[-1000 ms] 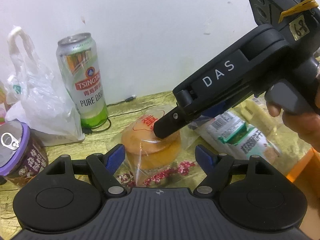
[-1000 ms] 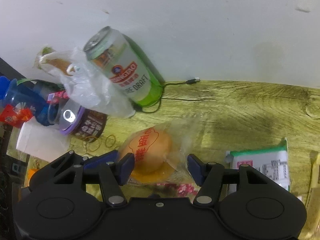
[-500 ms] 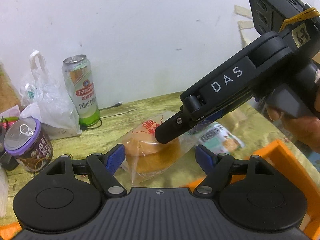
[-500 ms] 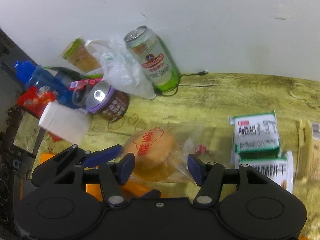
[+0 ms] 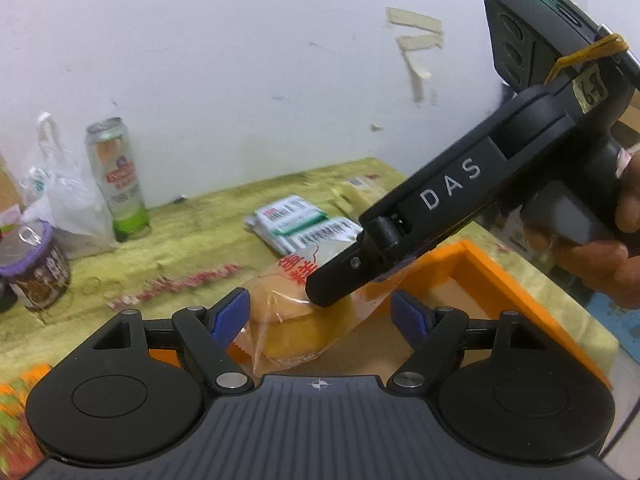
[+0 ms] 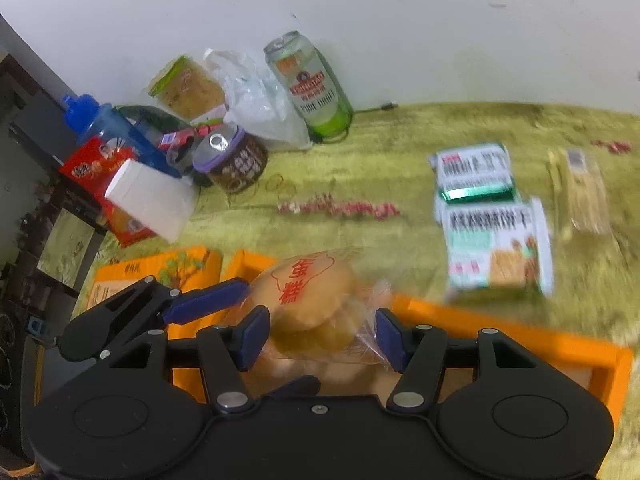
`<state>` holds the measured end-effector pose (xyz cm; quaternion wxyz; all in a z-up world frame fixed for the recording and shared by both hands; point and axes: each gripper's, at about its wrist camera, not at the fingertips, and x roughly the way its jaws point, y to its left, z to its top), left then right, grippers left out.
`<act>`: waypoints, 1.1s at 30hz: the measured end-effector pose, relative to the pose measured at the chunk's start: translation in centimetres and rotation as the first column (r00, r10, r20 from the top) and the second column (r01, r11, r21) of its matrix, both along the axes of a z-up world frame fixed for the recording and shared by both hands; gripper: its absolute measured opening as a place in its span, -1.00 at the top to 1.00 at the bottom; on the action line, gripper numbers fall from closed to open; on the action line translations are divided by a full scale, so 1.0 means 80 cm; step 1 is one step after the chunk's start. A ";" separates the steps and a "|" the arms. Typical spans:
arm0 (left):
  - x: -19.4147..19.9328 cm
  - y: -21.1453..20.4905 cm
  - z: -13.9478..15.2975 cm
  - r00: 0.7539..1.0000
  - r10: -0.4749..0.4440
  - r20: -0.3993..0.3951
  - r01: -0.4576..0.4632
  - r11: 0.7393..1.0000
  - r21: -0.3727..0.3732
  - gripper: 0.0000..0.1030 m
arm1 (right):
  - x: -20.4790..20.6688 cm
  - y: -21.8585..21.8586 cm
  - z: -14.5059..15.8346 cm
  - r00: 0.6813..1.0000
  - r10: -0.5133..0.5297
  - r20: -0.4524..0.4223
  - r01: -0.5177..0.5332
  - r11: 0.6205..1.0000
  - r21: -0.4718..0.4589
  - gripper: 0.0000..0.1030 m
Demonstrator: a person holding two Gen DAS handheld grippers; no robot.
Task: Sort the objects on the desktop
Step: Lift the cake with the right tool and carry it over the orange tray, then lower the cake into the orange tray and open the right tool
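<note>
Overhead, round golden cake (image 6: 308,300) in crinkly clear wrap, above orange tray (image 6: 520,340).

biscuit packets (image 6: 494,216) blurred; orange tray (image 6: 520,340) partly hidden

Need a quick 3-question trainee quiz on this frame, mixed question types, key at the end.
1. True or false: the beer can lies on its side.
2. Multiple choice: the wrapped cake, held in the right tool, hangs over which of these? A) the orange box B) a plastic bag C) a blue bottle
3. Short answer: what colour is the rim around the top of the pull-tab tin?

Key: 1 false, it stands upright by the wall. 2 A. 3 purple.
</note>
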<state>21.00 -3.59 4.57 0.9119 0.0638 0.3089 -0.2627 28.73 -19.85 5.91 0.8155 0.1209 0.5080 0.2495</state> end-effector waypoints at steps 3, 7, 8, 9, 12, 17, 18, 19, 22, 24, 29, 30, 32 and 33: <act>-0.022 -0.014 -0.014 0.999 -0.031 -0.025 0.030 0.999 -0.021 -0.51 | -0.029 -0.020 -0.015 1.000 -0.012 -0.015 0.012 1.000 0.006 -0.11; -0.054 -0.037 -0.036 0.995 -0.092 -0.037 0.092 0.996 -0.013 -0.51 | -0.070 -0.049 -0.038 0.999 -0.034 -0.034 0.035 0.999 0.009 -0.11; -0.063 -0.044 -0.042 0.993 -0.109 -0.039 0.109 0.994 -0.007 -0.51 | -0.080 -0.055 -0.043 0.999 -0.040 -0.034 0.040 0.999 0.007 -0.11; -0.071 -0.050 -0.047 0.991 -0.128 -0.040 0.128 0.992 -0.003 -0.51 | -0.090 -0.061 -0.048 0.998 -0.046 -0.032 0.046 0.999 0.003 -0.11; -0.092 -0.065 -0.062 0.980 -0.194 -0.043 0.194 0.981 -0.001 -0.51 | -0.120 -0.074 -0.061 0.998 -0.058 -0.013 0.058 0.998 -0.027 -0.11; -0.117 -0.083 -0.077 0.966 -0.254 -0.042 0.255 0.967 0.010 -0.67 | -0.153 -0.086 -0.072 0.997 -0.068 0.029 0.070 0.995 -0.068 -0.11; -0.121 -0.082 -0.078 0.968 -0.249 -0.039 0.250 0.968 0.008 -0.70 | -0.158 -0.089 -0.071 0.996 -0.072 0.044 0.075 0.994 -0.079 -0.14; -0.124 -0.079 -0.079 0.970 -0.240 -0.035 0.240 0.971 0.002 -0.73 | -0.162 -0.092 -0.069 0.995 -0.081 0.059 0.086 0.993 -0.083 -0.19; -0.130 -0.056 -0.072 0.981 -0.193 -0.030 0.191 0.980 -0.060 -0.83 | -0.177 -0.106 -0.058 0.987 -0.116 0.109 0.123 0.991 -0.055 -0.39; -0.138 -0.027 -0.063 0.991 -0.137 -0.007 0.135 0.983 -0.124 -0.90 | -0.192 -0.122 -0.050 0.976 -0.157 0.152 0.160 0.987 -0.006 -0.57; -0.146 0.066 -0.048 0.989 0.134 0.057 -0.119 0.970 -0.212 -0.99 | -0.235 -0.172 -0.053 0.902 -0.357 0.245 0.327 0.932 0.156 -0.76; -0.142 0.083 -0.048 0.979 0.195 0.056 -0.180 0.961 -0.212 -0.99 | -0.242 -0.181 -0.059 0.883 -0.403 0.242 0.365 0.912 0.186 -0.76; -0.129 0.112 -0.053 0.954 0.297 0.027 -0.286 0.937 -0.202 -0.99 | -0.247 -0.195 -0.075 0.856 -0.468 0.218 0.421 0.877 0.231 -0.76; -0.122 0.122 -0.056 0.942 0.336 0.012 -0.328 0.925 -0.191 -0.99 | -0.247 -0.199 -0.084 0.848 -0.490 0.201 0.442 0.864 0.242 -0.76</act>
